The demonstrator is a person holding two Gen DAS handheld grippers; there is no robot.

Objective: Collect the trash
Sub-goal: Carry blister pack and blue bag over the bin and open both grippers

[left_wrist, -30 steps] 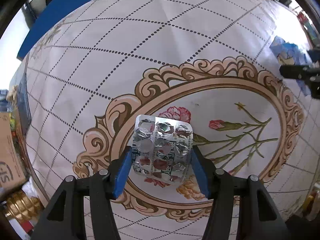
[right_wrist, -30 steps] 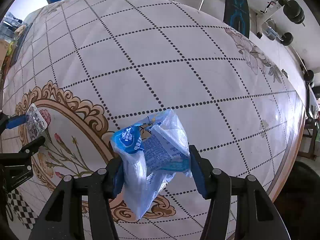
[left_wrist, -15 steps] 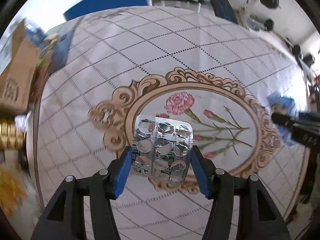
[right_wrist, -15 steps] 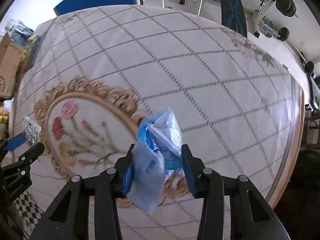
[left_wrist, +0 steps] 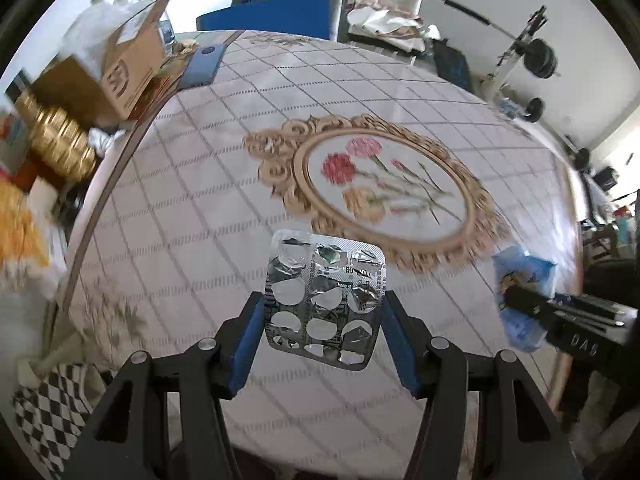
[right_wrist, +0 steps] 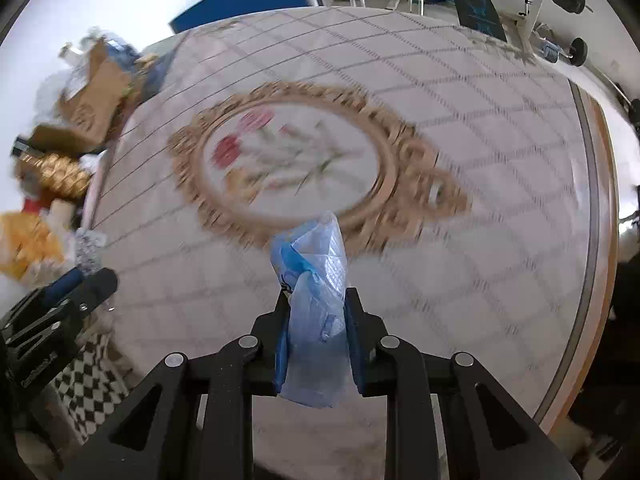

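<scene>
Spreading under both views, a floral tablecloth [left_wrist: 280,152] beside a cardboard box [left_wrist: 120,76].

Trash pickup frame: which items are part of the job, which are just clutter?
Job:
- empty blister pack, clamped in left gripper
- blue plastic wrapper, right gripper has just been closing and is shut on it

Lying about:
- cardboard box beside the table
- gold jar
- floral tablecloth
- barbell weights in the background
</scene>
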